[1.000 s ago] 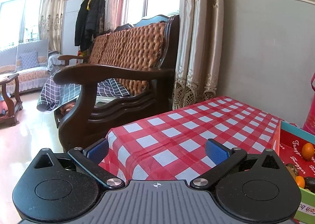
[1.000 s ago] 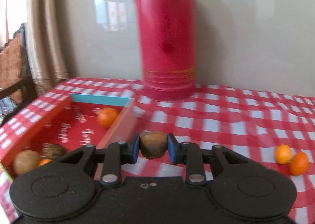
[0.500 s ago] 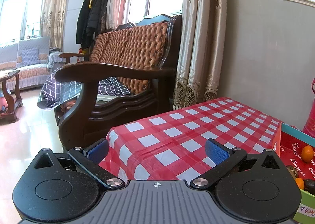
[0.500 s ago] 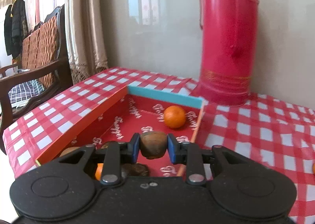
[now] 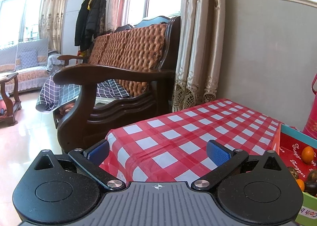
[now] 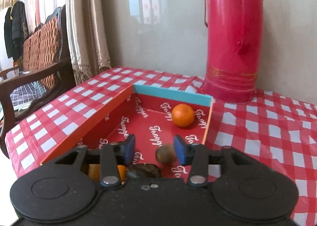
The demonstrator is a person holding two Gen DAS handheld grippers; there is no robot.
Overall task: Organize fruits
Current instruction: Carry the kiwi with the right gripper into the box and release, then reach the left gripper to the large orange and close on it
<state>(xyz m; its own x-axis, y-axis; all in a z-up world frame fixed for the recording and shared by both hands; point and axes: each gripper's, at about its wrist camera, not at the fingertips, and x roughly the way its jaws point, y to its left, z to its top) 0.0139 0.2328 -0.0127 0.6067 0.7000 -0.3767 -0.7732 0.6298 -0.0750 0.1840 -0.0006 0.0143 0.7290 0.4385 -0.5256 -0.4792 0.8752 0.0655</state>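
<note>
While the left gripper (image 5: 157, 151) hangs idle over the red-and-white checked tablecloth (image 5: 178, 126), its blue pads (image 5: 217, 151) stand wide apart with nothing between them; a wooden armchair (image 5: 118, 79) lies ahead of it and to its left.

Off to its right sits the red cardboard box (image 6: 103, 118), and the right gripper (image 6: 154, 149) hovers above that box's near end. Its jaws are opening. A small brown fruit (image 6: 166, 155), blurred, sits between them near the right-hand pad, apparently dropping free into the box. Whether the pad touches it cannot be told.

Ahead of the right gripper, at the box's far end, rests an orange (image 6: 182, 115). Just below its fingers lie a dark fruit (image 6: 144, 170) and a smaller orange piece (image 6: 121, 171). Beyond and to the right stands a tall red thermos (image 6: 232, 39).

The brown fruit looks small, round, light and fairly firm, likely to roll. It is probably best held across its widest middle with gentle pressure.

White script repeats across the box lining and seems to read "Tangger". Handwriting on the box's green outer edge, seen from the left camera, is cut off and unreadable.
</note>
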